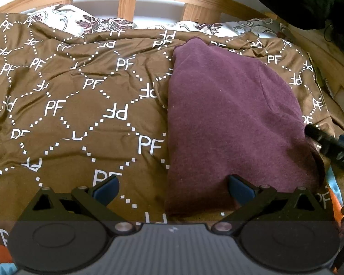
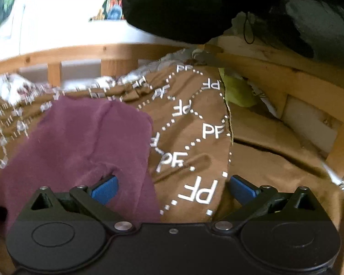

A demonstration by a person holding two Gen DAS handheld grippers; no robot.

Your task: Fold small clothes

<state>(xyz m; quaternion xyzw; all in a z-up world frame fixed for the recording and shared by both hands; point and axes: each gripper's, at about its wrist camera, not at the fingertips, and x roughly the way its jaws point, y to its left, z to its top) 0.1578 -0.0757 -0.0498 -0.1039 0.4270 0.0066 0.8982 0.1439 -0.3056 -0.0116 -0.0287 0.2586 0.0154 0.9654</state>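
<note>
Just ahead of the left gripper point(image 1: 173, 189), whose blue-padded jaws stood wide apart and empty, lay the near hem of one maroon garment point(image 1: 229, 114), the only piece of clothing I could count on the brown printed bedspread point(image 1: 68, 105). It lay flat and narrowed, seemingly already folded lengthwise, which would explain why nothing was pinching it. The right gripper point(image 2: 173, 189) was spread open too, its left pad resting at the garment's point(image 2: 80, 142) near right edge, probably poised to take the next fold. Its dark body point(image 1: 332, 144) showed to the left gripper's right. Farther off ran one wooden bed frame point(image 1: 126, 6) with a floral pillow point(image 1: 98, 24) against it.
</note>
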